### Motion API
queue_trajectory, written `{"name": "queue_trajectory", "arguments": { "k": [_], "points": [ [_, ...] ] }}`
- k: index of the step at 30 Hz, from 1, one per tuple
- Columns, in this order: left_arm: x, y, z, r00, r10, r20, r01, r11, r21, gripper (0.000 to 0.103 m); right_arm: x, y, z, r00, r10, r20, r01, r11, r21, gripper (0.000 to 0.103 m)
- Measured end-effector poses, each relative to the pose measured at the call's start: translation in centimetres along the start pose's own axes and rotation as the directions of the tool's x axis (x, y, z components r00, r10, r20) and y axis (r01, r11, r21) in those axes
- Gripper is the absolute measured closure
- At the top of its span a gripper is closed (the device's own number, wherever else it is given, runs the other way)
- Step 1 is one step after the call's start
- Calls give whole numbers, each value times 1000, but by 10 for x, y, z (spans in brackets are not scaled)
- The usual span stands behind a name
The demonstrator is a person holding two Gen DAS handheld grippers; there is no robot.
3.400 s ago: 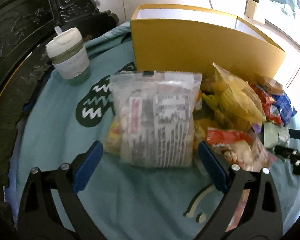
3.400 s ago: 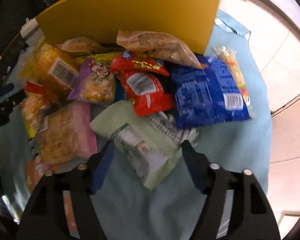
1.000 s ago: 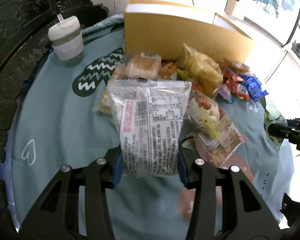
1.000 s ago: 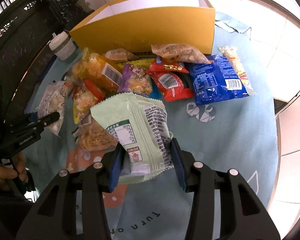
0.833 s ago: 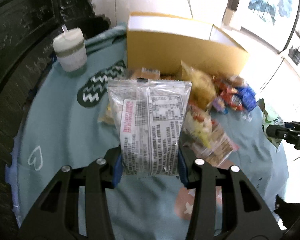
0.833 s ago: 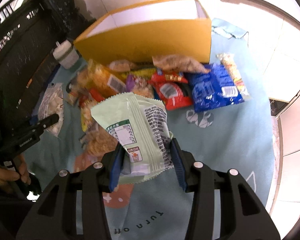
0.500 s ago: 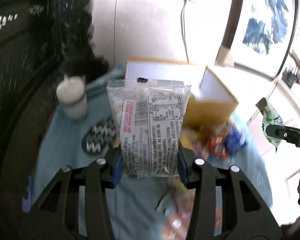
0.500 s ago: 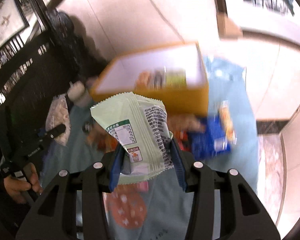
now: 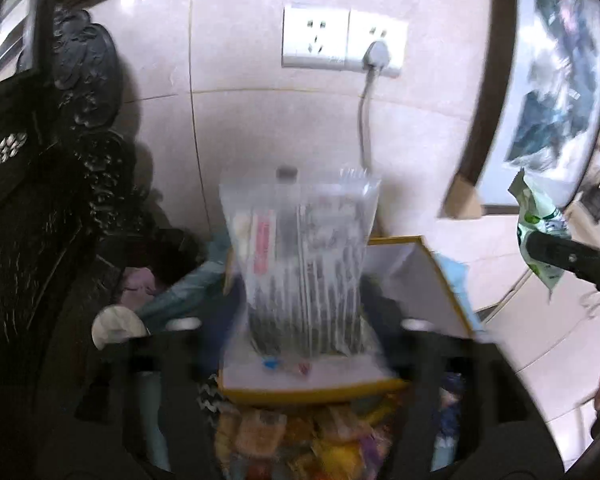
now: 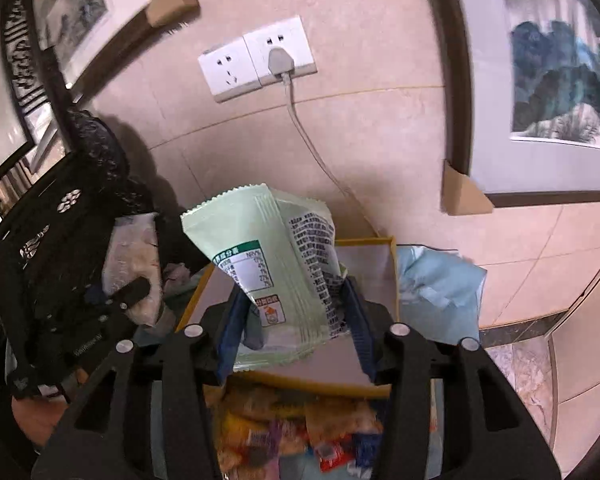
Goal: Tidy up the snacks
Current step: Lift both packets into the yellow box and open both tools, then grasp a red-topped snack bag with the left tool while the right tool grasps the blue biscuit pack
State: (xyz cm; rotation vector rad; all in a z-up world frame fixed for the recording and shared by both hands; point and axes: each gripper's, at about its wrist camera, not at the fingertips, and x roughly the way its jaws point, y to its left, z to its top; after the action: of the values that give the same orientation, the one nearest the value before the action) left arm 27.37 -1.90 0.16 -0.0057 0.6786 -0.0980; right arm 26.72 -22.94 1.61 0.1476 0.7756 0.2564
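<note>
A clear snack bag (image 9: 300, 264) with a printed label hangs blurred over the open yellow box (image 9: 308, 394). My left gripper (image 9: 300, 332) is opening, its blurred fingers spread far to either side of the bag and off it. In the right wrist view a pale green snack bag (image 10: 276, 272) stands tilted between the blue pads (image 10: 356, 320) of my right gripper (image 10: 292, 328), above the same box (image 10: 300, 384). Those jaws are opening too, and a dark gap shows beside the left pad. The loose snack heap (image 10: 300, 440) lies in front of the box.
The box stands against a tiled wall with a double socket (image 9: 344, 48) and a plugged-in cable. Dark carved furniture (image 9: 40, 240) is on the left, with a white cup (image 9: 116, 324) beside it. A teal cloth (image 10: 432, 280) bunches up right of the box. Framed pictures lean at the right.
Both grippers have risen and come forward from the snack heap to above the box. The left jaws have spread wide off the clear bag. The right jaws have widened a little around the green bag.
</note>
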Motion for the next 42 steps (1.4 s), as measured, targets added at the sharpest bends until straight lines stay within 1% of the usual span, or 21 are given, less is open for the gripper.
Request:
{"name": "queue_trajectory", "arguments": {
  "k": [1,3,4,7,9,11,13,16,18,21,23,25,28,33,35,36,37,38,39,40,42],
  "points": [
    [8,2,1,1000,9,-17,-9,1000,-9,2,4,2,1,1000,-17,-11,17,1000,-16,43],
    [23,5,-3,997,35,-68,-36,999,-10,2,10,4,-5,998,-52,-27,51,998,-49,43],
    [28,5,-7,995,47,-91,-47,999,6,2,10,3,-10,999,-43,-30,42,998,-49,43],
    [25,12,-24,995,65,-82,-64,998,20,2,10,-9,-33,998,-50,-47,47,998,-53,43],
    [20,21,-46,993,62,-99,-62,998,2,2,11,-20,-51,996,-60,-71,57,998,-40,43],
    [14,23,-73,993,40,-115,-44,999,-28,2,11,-33,-72,993,-75,-93,74,997,-18,41],
    [10,22,-103,991,27,-132,-30,999,-24,2,14,-53,-103,986,-101,-131,105,994,26,40],
    [9,13,-158,984,-6,-178,12,999,33,2,27,-80,-153,966,-138,-218,160,984,84,39],
    [14,4,-196,973,-2,-231,29,993,113,2,39,-91,-186,948,-142,-284,179,978,111,39],
    [20,-5,-234,957,-21,-289,73,983,171,2,57,-85,-212,925,-175,-337,200,979,43,39],
    [24,-11,-247,956,-33,-293,92,978,189,2,71,-72,-222,913,-223,-341,216,975,-60,39],
    [28,-17,-252,957,-42,-286,105,973,206,2,81,-66,-226,906,-251,-341,226,968,-110,39],
    [39,-25,-256,952,-47,-303,116,970,215,2,97,-66,-227,895,-262,-362,239,965,-107,39],
    [57,-26,-258,946,-41,-322,108,975,194,2,119,-56,-225,883,-303,-359,259,952,-165,29],
    [67,-20,-260,936,-49,-350,111,981,160,2,131,-51,-232,854,-329,-402,263,942,-211,27],
    [72,-16,-261,925,-62,-374,120,984,133,2,133,-51,-234,852,-327,-408,261,942,-210,27],
    [75,-11,-262,915,-81,-395,130,986,100,6,132,-52,-235,857,-320,-404,261,945,-197,28],
    [74,-6,-263,914,-96,-393,138,987,79,20,129,-54,-236,863,-307,-401,258,951,-172,35],
    [72,-5,-263,913,-117,-392,159,984,76,32,126,-57,-236,872,-285,-398,245,958,-148,37],
    [70,-5,-266,907,-111,-406,163,982,95,49,123,-59,-236,879,-262,-398,229,965,-130,41],
    [63,-1,-270,910,-118,-397,167,982,91,55,114,-59,-239,894,-202,-399,181,979,-91,47]
  ]
}}
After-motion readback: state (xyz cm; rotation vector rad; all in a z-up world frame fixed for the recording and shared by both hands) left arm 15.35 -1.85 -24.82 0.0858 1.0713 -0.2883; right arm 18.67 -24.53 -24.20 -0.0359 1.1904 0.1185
